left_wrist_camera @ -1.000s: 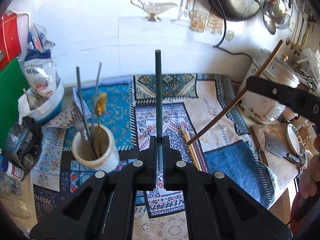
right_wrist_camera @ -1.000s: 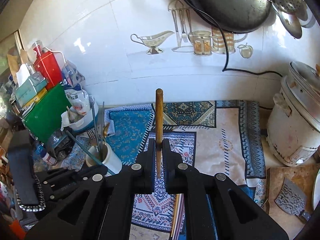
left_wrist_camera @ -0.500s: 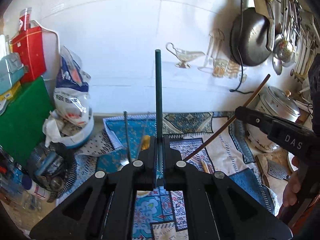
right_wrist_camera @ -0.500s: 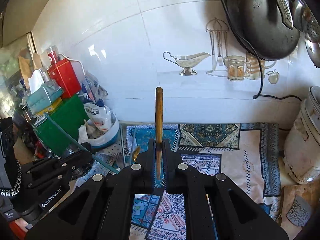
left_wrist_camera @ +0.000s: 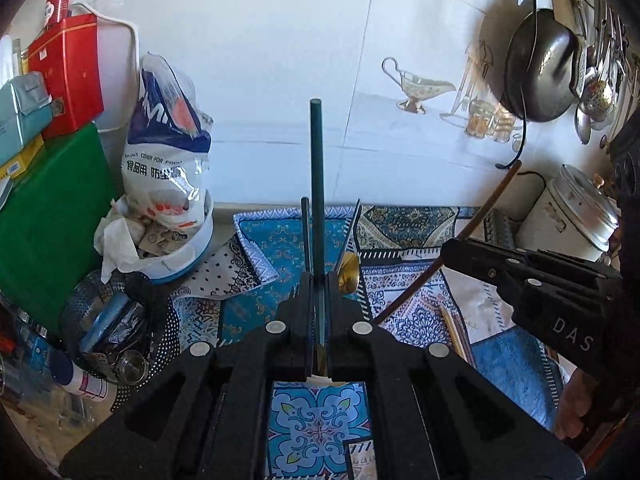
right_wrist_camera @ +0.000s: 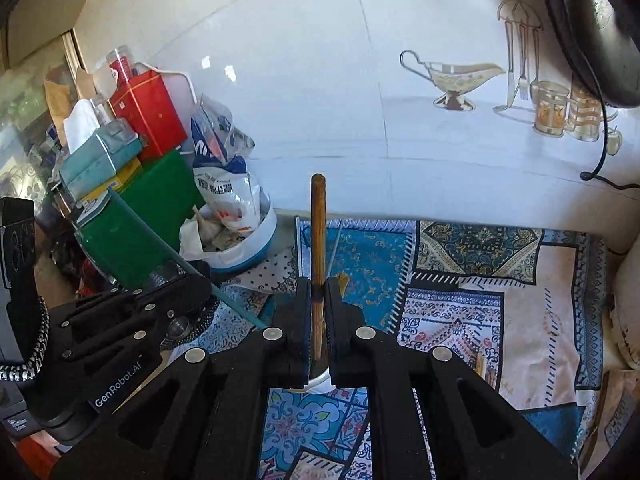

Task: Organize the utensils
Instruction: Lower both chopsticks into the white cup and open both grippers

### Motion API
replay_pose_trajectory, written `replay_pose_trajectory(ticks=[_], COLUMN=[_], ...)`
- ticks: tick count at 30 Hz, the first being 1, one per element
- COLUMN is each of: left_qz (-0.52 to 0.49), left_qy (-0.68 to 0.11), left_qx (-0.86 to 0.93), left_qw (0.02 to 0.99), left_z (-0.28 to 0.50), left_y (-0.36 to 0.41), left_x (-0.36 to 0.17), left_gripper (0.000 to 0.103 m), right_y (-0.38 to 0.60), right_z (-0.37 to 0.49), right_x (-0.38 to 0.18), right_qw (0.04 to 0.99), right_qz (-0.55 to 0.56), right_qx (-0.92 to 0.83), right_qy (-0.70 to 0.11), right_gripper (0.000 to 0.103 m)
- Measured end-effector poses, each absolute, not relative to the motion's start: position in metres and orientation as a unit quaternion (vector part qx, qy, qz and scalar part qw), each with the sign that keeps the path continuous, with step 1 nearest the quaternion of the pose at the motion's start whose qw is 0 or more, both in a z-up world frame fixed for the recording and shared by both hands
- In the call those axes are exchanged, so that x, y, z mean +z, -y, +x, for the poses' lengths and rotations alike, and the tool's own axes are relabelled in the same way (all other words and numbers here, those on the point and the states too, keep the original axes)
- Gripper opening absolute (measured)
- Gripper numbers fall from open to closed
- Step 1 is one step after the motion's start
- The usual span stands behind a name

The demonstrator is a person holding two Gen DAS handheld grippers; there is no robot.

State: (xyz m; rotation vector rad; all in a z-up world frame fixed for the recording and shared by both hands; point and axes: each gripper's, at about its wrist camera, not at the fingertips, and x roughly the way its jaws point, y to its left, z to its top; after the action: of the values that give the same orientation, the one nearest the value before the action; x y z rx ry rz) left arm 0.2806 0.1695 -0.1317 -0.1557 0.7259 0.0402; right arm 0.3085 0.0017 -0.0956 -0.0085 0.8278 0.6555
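My left gripper (left_wrist_camera: 319, 292) is shut on a dark green chopstick (left_wrist_camera: 318, 184) that stands straight up between its jaws. My right gripper (right_wrist_camera: 318, 296) is shut on a brown wooden chopstick (right_wrist_camera: 318, 232), also upright. The white utensil cup (right_wrist_camera: 320, 384) lies almost hidden beneath the jaws; only a bit of rim shows. A dark rod (left_wrist_camera: 305, 232), a silver handle (left_wrist_camera: 350, 232) and a gold spoon (left_wrist_camera: 348, 272) stick up from it. The right gripper (left_wrist_camera: 450, 250) comes in from the right in the left wrist view. The left gripper (right_wrist_camera: 200, 280) sits at the left in the right wrist view. More chopsticks (left_wrist_camera: 454, 332) lie on the patterned cloth (left_wrist_camera: 400, 300).
A white tub with bags (left_wrist_camera: 176, 248), a green board (left_wrist_camera: 48, 220) and a perforated metal basket (left_wrist_camera: 120, 320) crowd the left side. A rice cooker (left_wrist_camera: 572, 216) stands at the right. A dark wok (left_wrist_camera: 536, 64) and ladles hang on the tiled wall.
Both grippers have moved left over the cloth, each still holding its chopstick. The white cup, plain at the left earlier, has slipped under the jaws. The right gripper is closer to the left one.
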Motion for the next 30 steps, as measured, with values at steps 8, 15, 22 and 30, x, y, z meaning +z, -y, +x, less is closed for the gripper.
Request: replay_pose_trajectory(ticks=[8, 15, 22, 30], left_qz=[-0.076, -0.092, -0.109, -0.095], left_qy=[-0.429, -0.452, -0.450, -0.421], left_qx=[-0.002, -0.025, -0.021, 0.005], left_qw=[0.900, 0.887, 0.886, 0.902], left_z=[0.300, 0.321, 0.339, 0.332], left_y=[-0.180, -0.192, -0.202, -0.202], left_x=[-0.178, -0.192, -0.192, -0.174], left_gripper=[0.002, 0.003, 0.003, 0.006], right_y=[-0.023, -0.033, -0.041, -0.034], right_z=[0.323, 0.343, 0.352, 0.346], right_x=[-0.140, -0.157, -0.153, -0.137], right_qw=[0.833, 0.820, 0.828, 0.839], right_qz=[-0.034, -0.038, -0.064, -0.068], right_qx=[0.300, 0.288, 0.279, 0.282], right_qy=[-0.464, -0.493, -0.482, -0.461], right_gripper=[0.006, 0.006, 0.006, 0.020])
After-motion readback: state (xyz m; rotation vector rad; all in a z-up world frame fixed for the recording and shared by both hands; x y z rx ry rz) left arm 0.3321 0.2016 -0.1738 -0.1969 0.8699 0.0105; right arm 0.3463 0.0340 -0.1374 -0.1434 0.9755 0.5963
